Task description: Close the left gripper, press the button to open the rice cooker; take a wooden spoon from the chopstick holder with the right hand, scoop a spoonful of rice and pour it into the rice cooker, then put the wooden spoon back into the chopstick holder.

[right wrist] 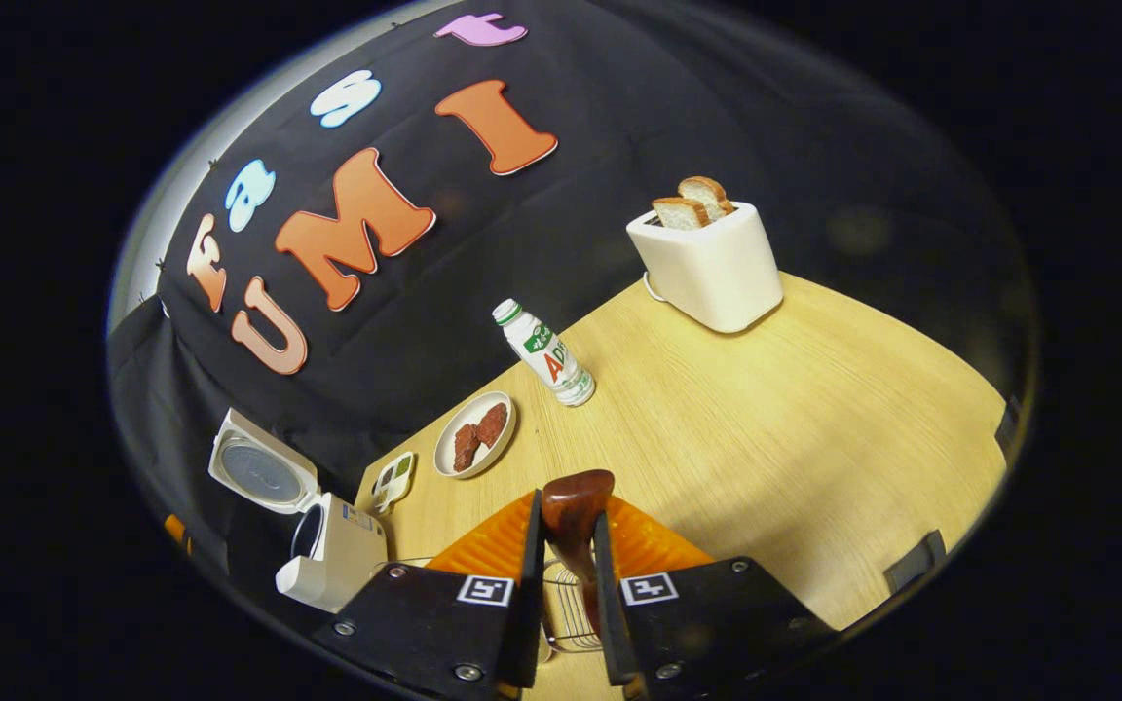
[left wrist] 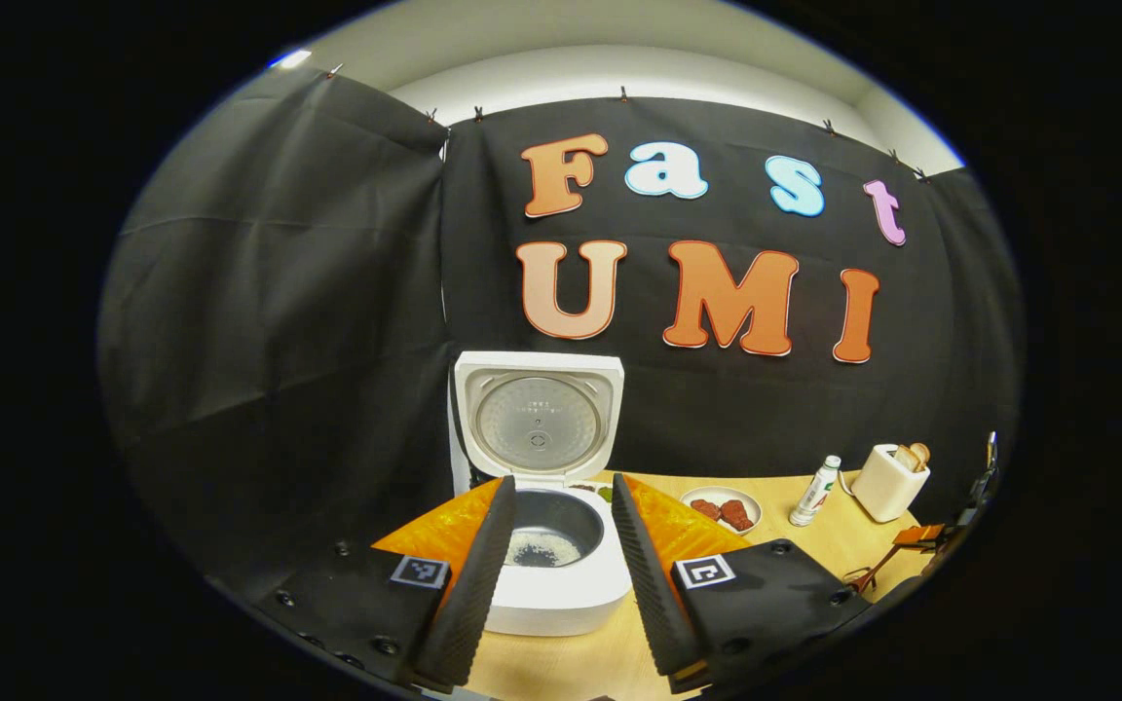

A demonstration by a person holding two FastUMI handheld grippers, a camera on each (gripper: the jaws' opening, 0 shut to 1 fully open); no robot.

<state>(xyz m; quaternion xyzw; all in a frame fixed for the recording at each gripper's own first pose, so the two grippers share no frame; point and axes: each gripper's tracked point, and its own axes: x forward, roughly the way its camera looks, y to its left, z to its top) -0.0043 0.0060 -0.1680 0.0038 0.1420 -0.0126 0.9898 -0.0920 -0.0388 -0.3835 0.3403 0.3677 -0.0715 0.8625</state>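
Wooden spoon [right wrist: 576, 516] is pinched between the right gripper [right wrist: 566, 584] fingers, right over the wire chopstick holder [right wrist: 571, 613]. Left gripper [left wrist: 561, 574] hangs wide apart holding nothing, facing the white rice cooker [left wrist: 546, 545], lid up, on the table [right wrist: 766, 419].

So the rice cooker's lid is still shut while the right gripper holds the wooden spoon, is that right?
Not quite. The left gripper view shows the rice cooker with its lid standing open and the pot exposed. The rest holds: the right gripper is closed on the wooden spoon.
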